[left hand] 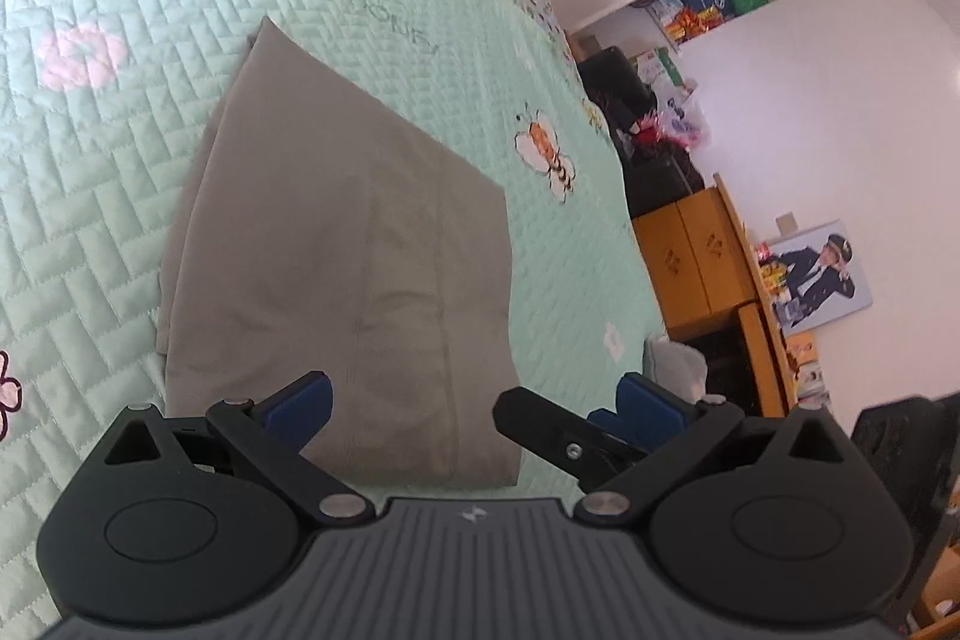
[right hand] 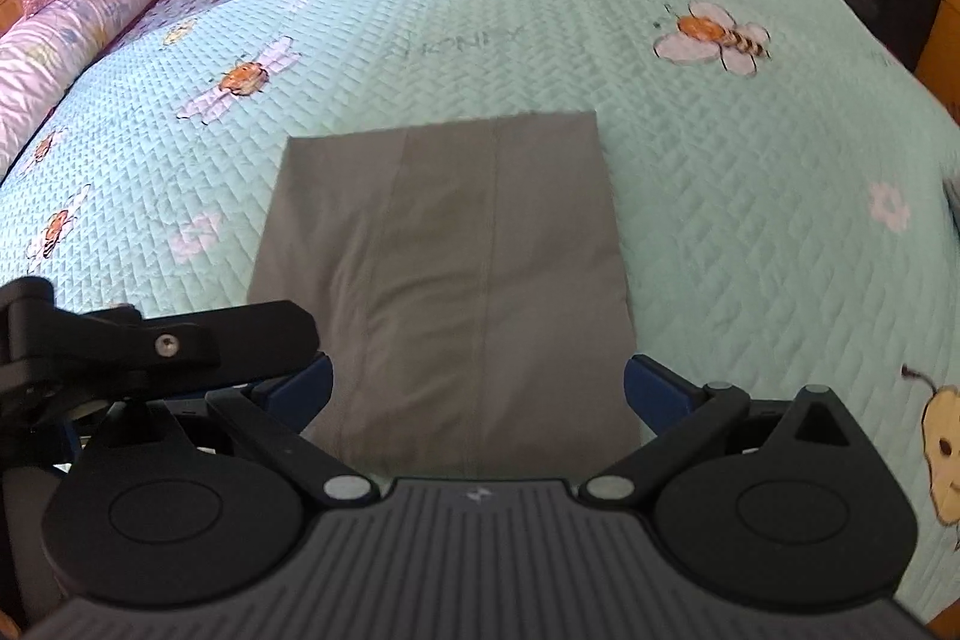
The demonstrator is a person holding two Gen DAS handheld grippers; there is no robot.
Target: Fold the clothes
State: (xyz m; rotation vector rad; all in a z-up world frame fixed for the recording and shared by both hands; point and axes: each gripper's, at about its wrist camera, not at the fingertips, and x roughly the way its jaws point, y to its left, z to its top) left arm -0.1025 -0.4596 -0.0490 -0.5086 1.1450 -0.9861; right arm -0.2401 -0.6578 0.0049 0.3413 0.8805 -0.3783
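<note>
The left tongs (left hand: 474,403) are held low over the near edge of one folded grey garment (left hand: 336,250), their view rolled so that the bed runs up slantwise; the blue fingers (left hand: 303,400) stand wide apart and grip nothing. The right tongs (right hand: 477,388) are held level and square to the same garment (right hand: 444,268), likewise spread, with the cloth's near edge showing between the fingers. In the right wrist view the left tongs (right hand: 180,340) show as a black part just beside the right ones, at their left. The garment lies flat as a neat rectangle on the mint quilted bedspread (right hand: 750,196) of the bed. The right wrist view shows one rolled pink blanket (right hand: 78,22) at the bed's far left edge.
</note>
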